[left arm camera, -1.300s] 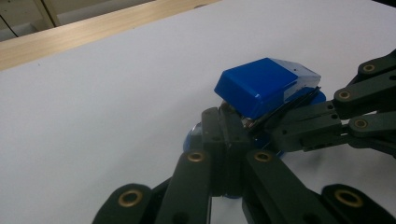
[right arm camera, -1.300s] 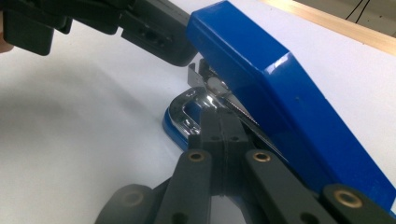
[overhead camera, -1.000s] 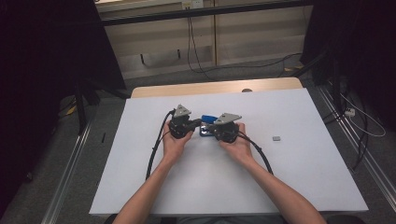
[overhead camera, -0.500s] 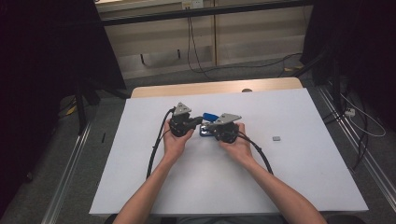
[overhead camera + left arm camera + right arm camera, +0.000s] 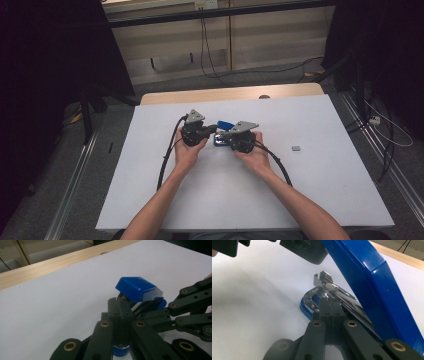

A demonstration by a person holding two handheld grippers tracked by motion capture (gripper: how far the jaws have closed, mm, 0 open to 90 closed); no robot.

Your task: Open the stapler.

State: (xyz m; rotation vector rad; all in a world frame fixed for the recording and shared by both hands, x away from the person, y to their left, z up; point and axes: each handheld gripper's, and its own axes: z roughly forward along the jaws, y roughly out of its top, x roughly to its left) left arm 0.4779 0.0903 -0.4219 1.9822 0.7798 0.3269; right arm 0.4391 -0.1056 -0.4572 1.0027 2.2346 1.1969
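Blue stapler (image 5: pixel 223 126) at mid-table (image 5: pixel 320 190), lid swung open, well left of small grey block (image 5: pixel 296 148). Left gripper (image 5: pixel 119 315) and right gripper (image 5: pixel 329 308): fingers closed beside stapler's metal parts; actual grip unclear. Keep base steady; avoid forcing hinge.

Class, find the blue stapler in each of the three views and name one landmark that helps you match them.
High view: blue stapler centre, between both grippers.
Left gripper view: right of centre, lid raised, beyond the jaws.
Right gripper view: lid crosses upper right, chrome base at centre.
Shared landmark: white table top with its wooden far edge.
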